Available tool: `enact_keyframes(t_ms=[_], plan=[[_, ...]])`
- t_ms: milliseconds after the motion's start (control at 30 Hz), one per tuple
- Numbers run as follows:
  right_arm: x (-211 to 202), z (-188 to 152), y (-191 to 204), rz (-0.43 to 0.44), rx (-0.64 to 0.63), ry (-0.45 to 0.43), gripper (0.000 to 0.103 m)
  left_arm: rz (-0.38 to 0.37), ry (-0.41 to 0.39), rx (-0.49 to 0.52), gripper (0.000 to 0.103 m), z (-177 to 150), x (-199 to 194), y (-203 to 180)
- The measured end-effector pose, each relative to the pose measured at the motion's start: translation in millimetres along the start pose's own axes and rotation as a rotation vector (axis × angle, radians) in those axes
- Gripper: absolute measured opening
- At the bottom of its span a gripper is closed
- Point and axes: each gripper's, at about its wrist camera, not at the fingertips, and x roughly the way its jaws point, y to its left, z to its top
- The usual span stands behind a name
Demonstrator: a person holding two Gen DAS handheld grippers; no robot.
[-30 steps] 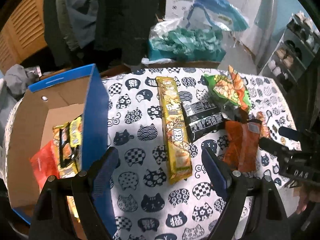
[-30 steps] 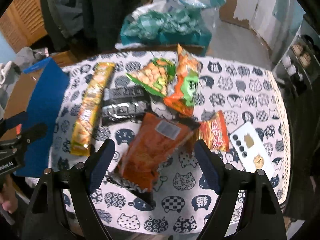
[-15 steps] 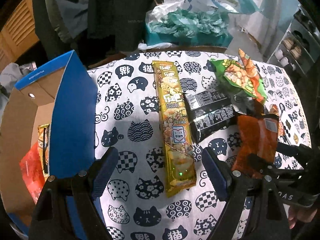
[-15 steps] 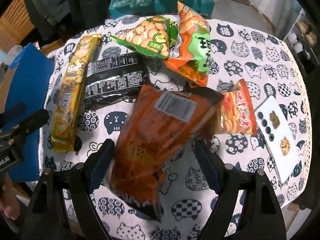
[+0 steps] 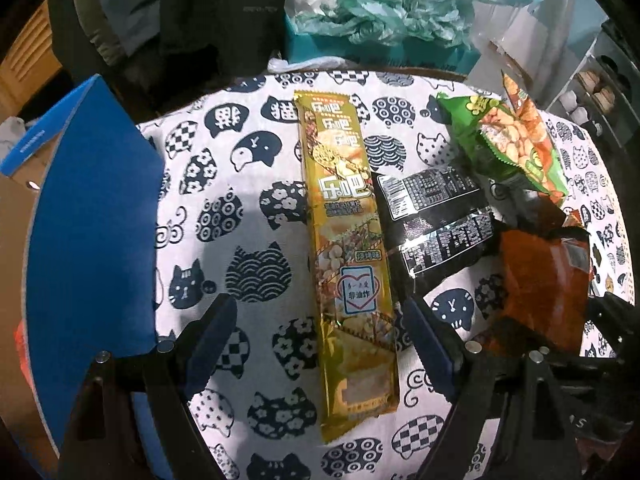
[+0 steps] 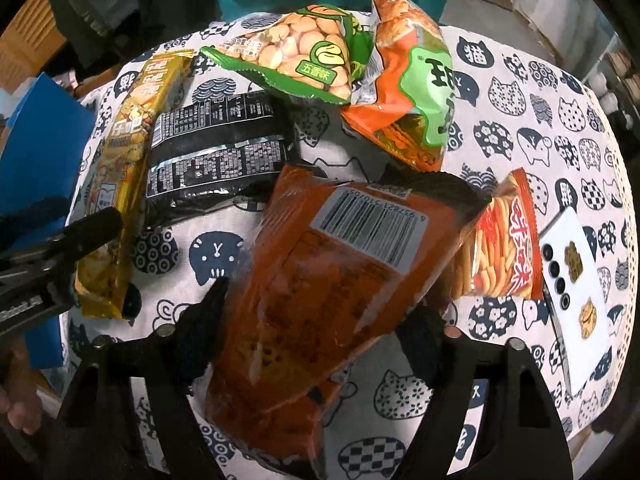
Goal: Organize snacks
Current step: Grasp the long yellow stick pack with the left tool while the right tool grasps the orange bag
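Observation:
A long yellow snack pack [image 5: 352, 248] lies on the cat-print tablecloth [image 5: 248, 184], its near end between the fingers of my open left gripper [image 5: 320, 344]. It also shows in the right wrist view [image 6: 120, 184]. A large orange bag [image 6: 320, 300] lies barcode up between the fingers of my open right gripper [image 6: 316, 320]; it shows at the right of the left wrist view [image 5: 544, 280]. A black pack [image 6: 216, 160], a green bean bag [image 6: 296, 56], an orange-green bag [image 6: 416, 92] and a small red stick-snack pack [image 6: 504, 248] lie beyond.
A blue cardboard box [image 5: 92, 232] stands at the table's left edge, its flap up. A white phone [image 6: 576, 288] lies at the right edge. A teal box with plastic bags [image 5: 380, 28] sits behind the table.
Both grippers have moved forward and down toward the table. The yellow pack now lies between the left fingers and the orange bag between the right ones. The box has slid out left.

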Motion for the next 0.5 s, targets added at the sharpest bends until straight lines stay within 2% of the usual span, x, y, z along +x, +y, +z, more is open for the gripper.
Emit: enact_keyframes(t_ms=[133, 200, 233, 300, 333, 367, 400, 500], plan=[[-0.6, 4.8, -0.2, 0.000, -0.019, -0.010, 0.067, -0.014, 0.008, -0.008, 0.086, 0.2, 8.6, 0.7], [-2.9, 7.0, -4.2, 0.009, -0.018, -0.009, 0.065, -0.025, 0.011, -0.006, 0.075, -1.3, 10.9, 1.4], [-3.5, 7.3, -5.2, 0.011, -0.017, -0.009, 0.065, -0.016, 0.006, 0.000, 0.074, -2.3, 10.8, 1.5], [-3.9, 8.5, -7.0, 0.014, -0.018, -0.008, 0.064, -0.011, -0.008, 0.010, 0.064, -5.1, 7.6, 2.5], [-3.9, 8.7, -7.2, 0.014, -0.020, -0.009, 0.063, -0.015, -0.014, 0.016, 0.058, -6.6, 4.8, 2.3], [-3.5, 8.8, -7.1, 0.012, -0.023, -0.010, 0.063, -0.040, -0.013, 0.023, 0.044, -8.0, 2.8, 2.0], [-4.4, 7.1, -8.9, 0.011, -0.028, -0.011, 0.062, -0.065, 0.000, 0.025, 0.039, -9.8, 2.4, 1.4], [-8.4, 2.3, -3.9, 0.005, -0.044, -0.016, 0.060, -0.032, -0.012, 0.052, 0.038, -17.8, -3.0, -1.3]])
